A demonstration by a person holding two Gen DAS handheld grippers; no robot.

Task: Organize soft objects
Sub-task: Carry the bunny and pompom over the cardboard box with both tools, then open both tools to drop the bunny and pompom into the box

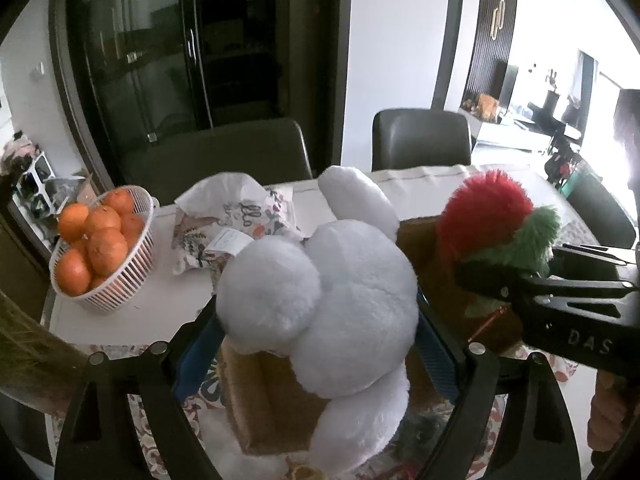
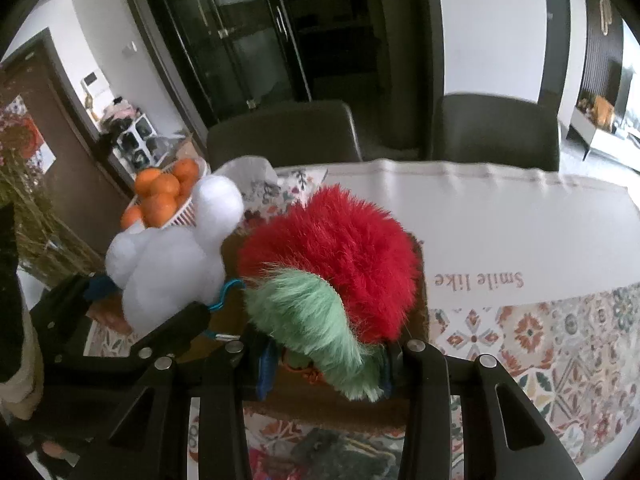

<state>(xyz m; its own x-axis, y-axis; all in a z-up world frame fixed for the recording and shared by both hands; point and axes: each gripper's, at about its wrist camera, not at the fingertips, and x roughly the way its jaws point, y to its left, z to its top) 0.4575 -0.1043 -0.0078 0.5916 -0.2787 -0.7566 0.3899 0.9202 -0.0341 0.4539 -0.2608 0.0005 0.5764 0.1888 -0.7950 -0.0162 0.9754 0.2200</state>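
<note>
White plush toy (image 1: pixel 344 304) fills the middle of the left wrist view, clamped between the blue pads of the left tongs (image 1: pixel 320 344), which grip its rounded body from both sides; its long axis runs away from the camera, one limb hanging down toward the lens and another pointing up toward the far chairs, and it hangs above an open brown box (image 1: pixel 264 400) on the table (image 1: pixel 132 320). To its right the red and green furry toy (image 1: pixel 492 220) sits in the right tongs (image 1: pixel 520 280). A white basket of oranges (image 1: pixel 100 248) and a patterned cloth bag (image 1: pixel 224 224) lie beyond. In the right wrist view, the right tongs (image 2: pixel 324 364) pinch the furry toy (image 2: pixel 332 268) by its pale green tuft, the red puff pointing away over the box (image 2: pixel 416 280). The white plush (image 2: pixel 172 256), all smooth lobes, hangs just left of it in the left tongs (image 2: pixel 152 316).
</note>
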